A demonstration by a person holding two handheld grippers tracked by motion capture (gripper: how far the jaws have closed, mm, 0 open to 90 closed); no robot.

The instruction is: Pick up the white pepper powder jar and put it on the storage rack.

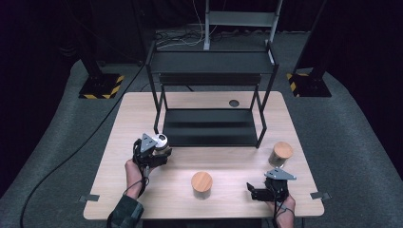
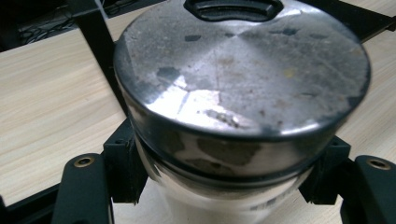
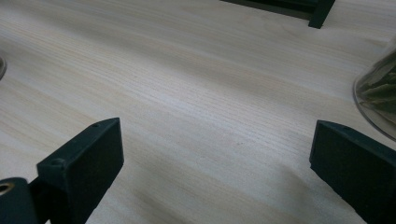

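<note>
My left gripper [image 1: 157,145] is shut on a glass jar with a worn metal lid [image 1: 162,139], just beside the front left leg of the black rack [image 1: 209,128]. In the left gripper view the lid [image 2: 240,70] looms large, and the two black pads [image 2: 122,163] press on the jar's sides below it. Whether the jar rests on the table I cannot tell. My right gripper [image 1: 259,192] lies low near the table's front right edge. Its jaws stand wide apart over bare wood [image 3: 212,158] with nothing between them.
A jar with a wooden lid [image 1: 201,184] stands at the front middle of the wooden table [image 1: 228,164]. A second such jar [image 1: 281,153] stands right of the rack, its glass wall [image 3: 378,93] close to my right gripper. A cable hole [image 1: 234,102] sits behind the rack's lower shelf.
</note>
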